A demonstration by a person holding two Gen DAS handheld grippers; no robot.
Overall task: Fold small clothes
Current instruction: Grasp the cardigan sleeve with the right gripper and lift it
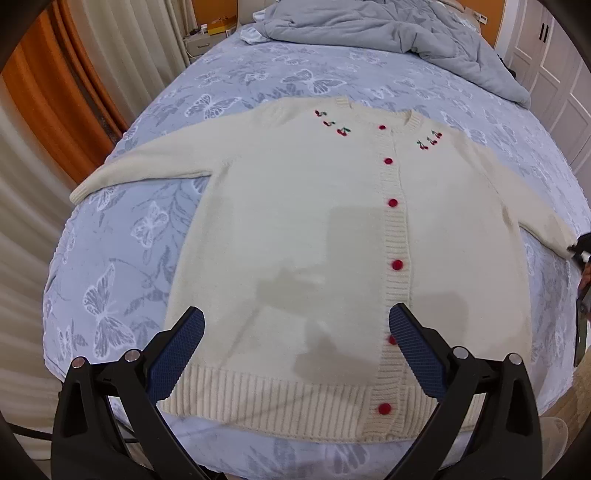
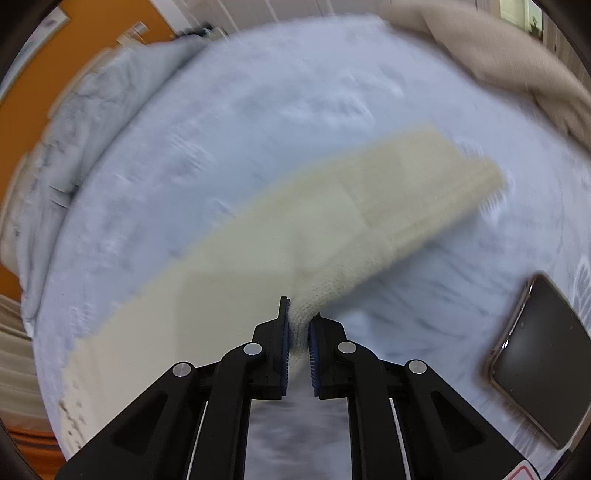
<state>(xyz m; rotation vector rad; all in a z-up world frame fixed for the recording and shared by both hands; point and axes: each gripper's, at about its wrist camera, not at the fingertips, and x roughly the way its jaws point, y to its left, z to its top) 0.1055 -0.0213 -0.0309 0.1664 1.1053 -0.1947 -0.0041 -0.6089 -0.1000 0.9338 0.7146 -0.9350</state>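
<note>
1. The left gripper (image 1: 295,321) hangs over the lower half of the cardigan with its jaws spread wide and nothing between its blue pads (image 1: 173,356). The right gripper (image 2: 300,325) has its jaws drawn narrow, pinching a fold of the cream knit sleeve (image 2: 332,221) between its fingers.
2. The bed (image 1: 122,236), under a pale blue butterfly-print sheet, stretches ahead of and to both sides of the left gripper.
3. A grey-blue quilt (image 1: 388,33) lies bunched at the far end, well beyond the left gripper.
4. The cream cardigan (image 1: 295,206) lies flat and face up, directly ahead of and beneath the left gripper, its ribbed hem nearest, its neckline farthest, both sleeves spread outward.
5. A dark phone (image 2: 543,362) rests on the sheet, to the right of the right gripper.
6. Red buttons (image 1: 397,264) run up the placket, just ahead of the left gripper's right finger.
7. Embroidered cherries (image 1: 332,123) flank the neckline, at the far side.
</note>
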